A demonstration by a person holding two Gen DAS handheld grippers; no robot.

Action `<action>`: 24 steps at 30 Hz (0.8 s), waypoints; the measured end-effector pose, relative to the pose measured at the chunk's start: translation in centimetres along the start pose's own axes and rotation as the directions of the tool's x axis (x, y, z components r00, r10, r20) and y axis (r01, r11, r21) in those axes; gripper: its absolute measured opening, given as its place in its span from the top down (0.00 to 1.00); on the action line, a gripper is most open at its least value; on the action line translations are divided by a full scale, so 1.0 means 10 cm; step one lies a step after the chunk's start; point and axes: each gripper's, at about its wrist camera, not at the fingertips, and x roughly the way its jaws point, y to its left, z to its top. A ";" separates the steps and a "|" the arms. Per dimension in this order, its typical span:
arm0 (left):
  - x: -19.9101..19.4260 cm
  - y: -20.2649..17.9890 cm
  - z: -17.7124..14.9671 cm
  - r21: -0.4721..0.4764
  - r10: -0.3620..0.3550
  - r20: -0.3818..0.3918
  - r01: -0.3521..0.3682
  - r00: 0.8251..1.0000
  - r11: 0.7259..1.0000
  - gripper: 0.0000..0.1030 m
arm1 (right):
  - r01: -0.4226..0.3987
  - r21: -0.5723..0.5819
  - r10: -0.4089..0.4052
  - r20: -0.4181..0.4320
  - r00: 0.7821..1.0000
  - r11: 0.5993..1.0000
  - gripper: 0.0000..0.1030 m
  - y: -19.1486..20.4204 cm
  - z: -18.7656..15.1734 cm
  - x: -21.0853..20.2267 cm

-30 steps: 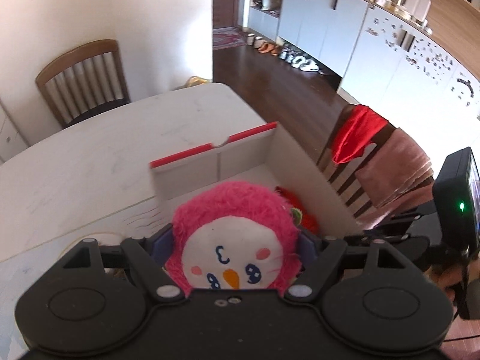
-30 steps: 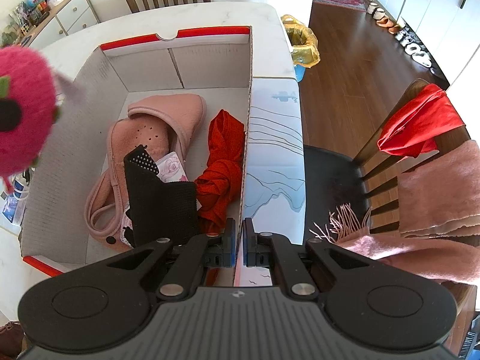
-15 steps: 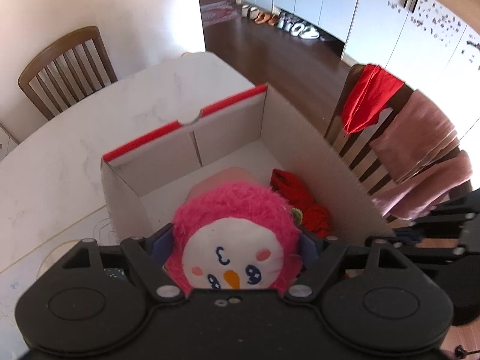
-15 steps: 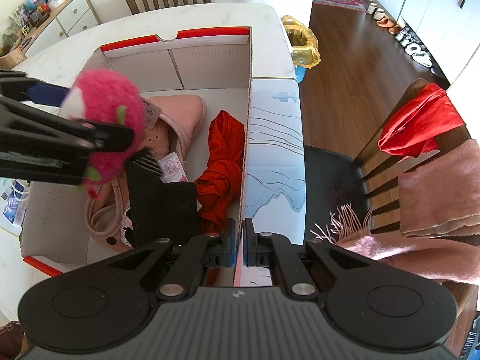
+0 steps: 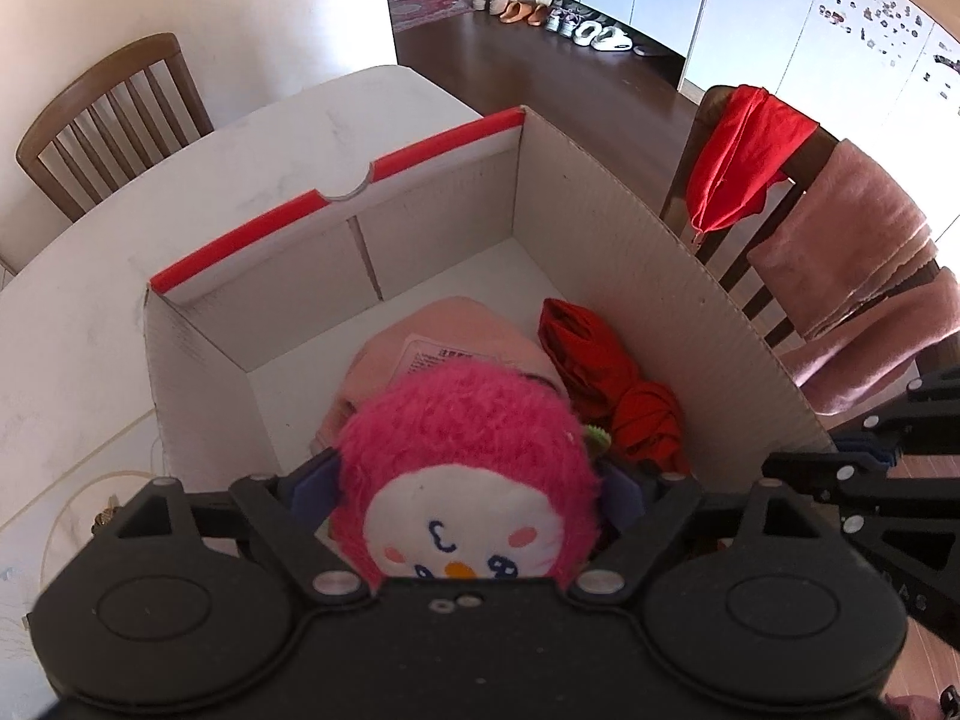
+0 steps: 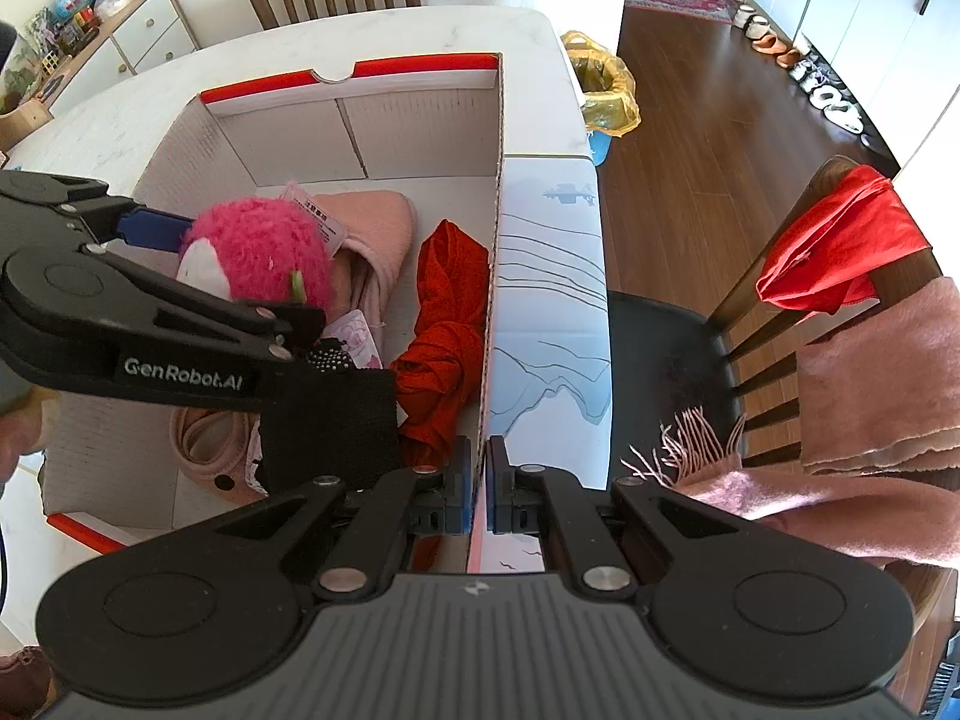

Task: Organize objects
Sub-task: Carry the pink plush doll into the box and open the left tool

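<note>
The left gripper [image 5: 465,480] hangs low inside the box [image 5: 660,276], a pink plush [image 5: 462,444] between its blue pads. Its jaws are opening now, though the plush is still wedged between them, so this looks like the moment of release. The plush sits above a pink slipper [image 6: 372,222] and next to a black cloth [image 6: 336,414], with a red cloth [image 6: 450,312] bunched against the box's right wall. The right gripper [image 6: 478,492] is clamped shut on that wall's top edge, seemingly steadying the box.

The step in hand, I'd say, is dropping the plush into the box. Next the jaws need to spread enough for the fuzzy toy to fall free, then the gripper should lift straight up, so a pad doesn't snag the fur and drag it back out.
</note>
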 end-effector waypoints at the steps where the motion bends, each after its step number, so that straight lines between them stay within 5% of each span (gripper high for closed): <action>1: 0.00 0.00 0.00 -0.001 -0.002 0.001 0.002 1.000 1.000 0.14 | -0.001 0.001 0.001 0.000 1.000 1.000 0.97 0.00 0.00 0.00; 11: -0.08 0.09 -0.01 -0.066 -0.068 0.009 0.068 0.998 0.995 0.01 | -0.001 0.002 0.001 0.000 1.000 1.000 0.97 0.00 0.00 0.00; 24: -0.64 0.14 -0.08 -0.106 -0.159 0.091 0.168 0.983 0.980 0.00 | -0.002 0.002 0.002 0.000 1.000 1.000 0.97 0.00 0.00 0.00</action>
